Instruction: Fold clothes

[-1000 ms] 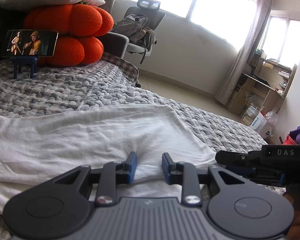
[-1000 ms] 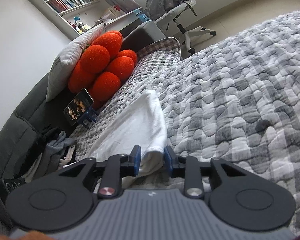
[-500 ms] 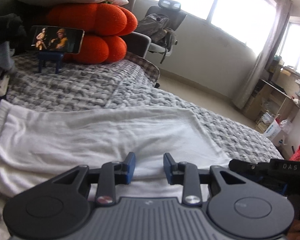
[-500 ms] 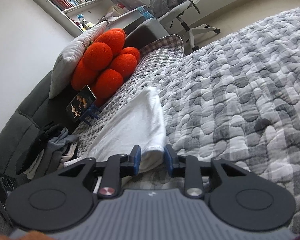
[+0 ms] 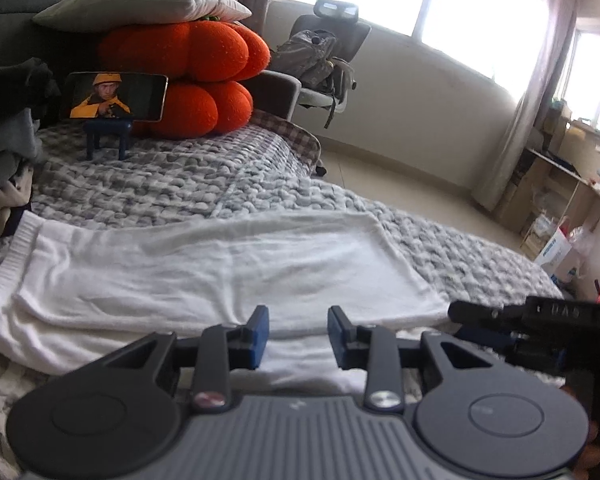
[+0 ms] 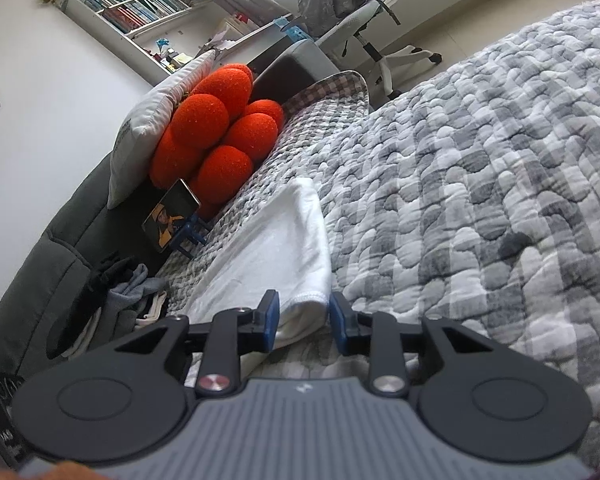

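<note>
Left gripper (image 5: 298, 336): your jaws stand apart, gripping nothing, over the near edge.
White garment (image 5: 228, 272): lies flat across the quilt (image 5: 480, 252).
Right gripper (image 6: 303, 318): parted, unclamped, astride its hemmed corner; bare quilt rightward.

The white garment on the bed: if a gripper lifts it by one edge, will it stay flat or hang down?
The white garment would probably sag: it lies in soft wrinkles, moulded to the quilt. It looks thin, so likely light. Its folded layers may slide apart.
</note>
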Available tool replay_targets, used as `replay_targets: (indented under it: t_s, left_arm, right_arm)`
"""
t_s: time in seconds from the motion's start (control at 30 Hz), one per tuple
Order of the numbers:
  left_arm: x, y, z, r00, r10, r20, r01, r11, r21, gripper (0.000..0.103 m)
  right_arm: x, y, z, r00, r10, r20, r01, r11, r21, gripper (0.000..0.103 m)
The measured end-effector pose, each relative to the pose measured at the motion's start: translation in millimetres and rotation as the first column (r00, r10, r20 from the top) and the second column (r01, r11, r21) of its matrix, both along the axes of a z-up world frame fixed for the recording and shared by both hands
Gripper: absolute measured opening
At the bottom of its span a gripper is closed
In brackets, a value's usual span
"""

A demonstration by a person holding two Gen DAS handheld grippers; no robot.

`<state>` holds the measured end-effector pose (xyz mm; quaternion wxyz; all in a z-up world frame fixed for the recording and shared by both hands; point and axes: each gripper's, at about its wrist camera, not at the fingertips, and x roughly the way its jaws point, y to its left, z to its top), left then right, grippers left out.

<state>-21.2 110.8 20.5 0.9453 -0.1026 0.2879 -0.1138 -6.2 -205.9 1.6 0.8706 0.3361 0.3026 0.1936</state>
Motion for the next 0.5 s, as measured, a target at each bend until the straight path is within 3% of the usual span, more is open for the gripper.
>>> replay_targets:
  t_s: [0.5]
  left_arm:
    - [11,-11,20,1.000,-0.028,0.003,0.028,1.000,0.007,0.033]
  right_arm:
    - [4,1,2,1.000,-0.003,-0.001,0.003,1.000,0.015,0.034]
